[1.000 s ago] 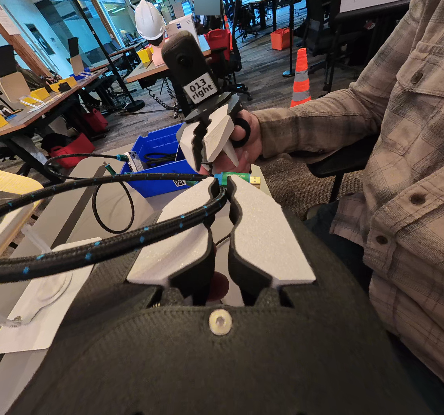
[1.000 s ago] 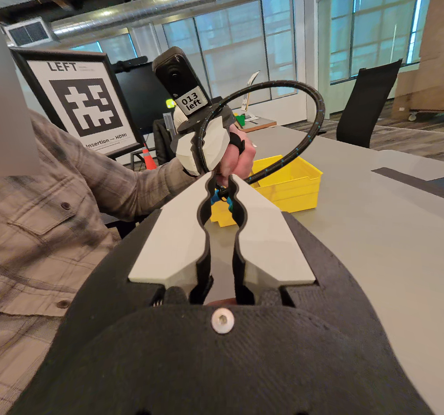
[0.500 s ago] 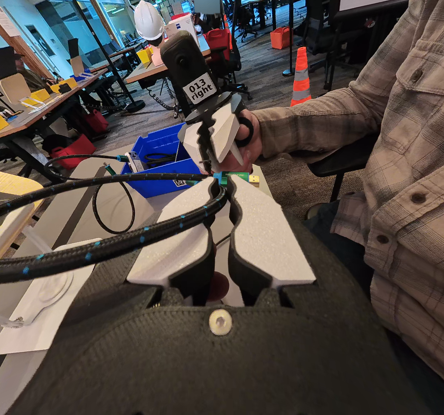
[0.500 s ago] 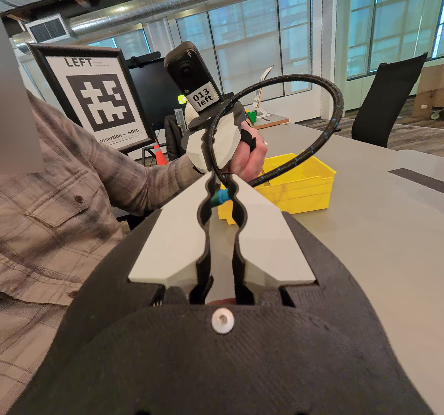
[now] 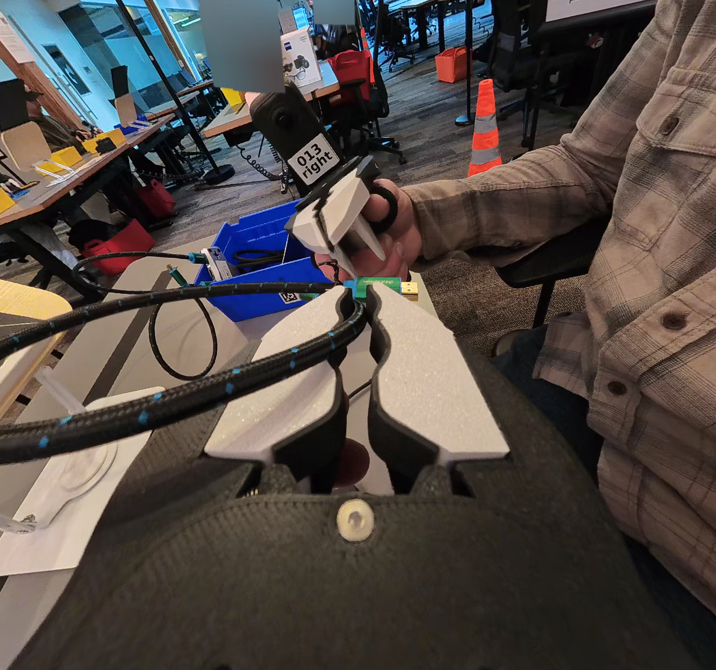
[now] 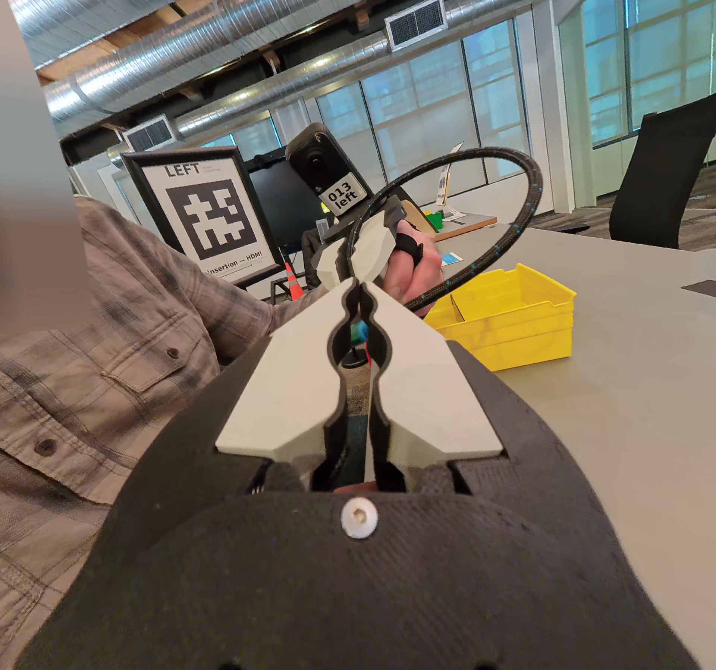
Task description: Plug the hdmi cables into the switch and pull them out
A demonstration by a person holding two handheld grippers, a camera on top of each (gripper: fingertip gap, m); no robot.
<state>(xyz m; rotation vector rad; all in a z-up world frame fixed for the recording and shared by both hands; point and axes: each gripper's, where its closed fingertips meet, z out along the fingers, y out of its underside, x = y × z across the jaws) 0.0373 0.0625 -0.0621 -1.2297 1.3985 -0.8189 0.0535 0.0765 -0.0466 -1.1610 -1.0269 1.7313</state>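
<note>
Braided cable [image 5: 232, 372]: clamped in left tongs [image 5: 358, 296] just behind its green plug [image 5: 381, 288], held just right of the blue bin [image 5: 267, 298]
Right tongs [image 6: 358, 288]: fingertips now together on nothing, having stood apart at the plug half a second ago, and lifted above the bin's right corner
Switch [image 5: 215, 264]: at the bin's left rim, one thin cable [image 5: 116, 258] already in
Meaning: regrip looks done, so insertion should come next

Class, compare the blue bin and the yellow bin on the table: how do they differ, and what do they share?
The blue bin holds a coiled black cable; the yellow bin shows only a divider inside. The blue bin carries a small sticker on its front wall; the yellow bin's visible walls are plain. Both are open-topped plastic bins sitting on the grey table.
</note>
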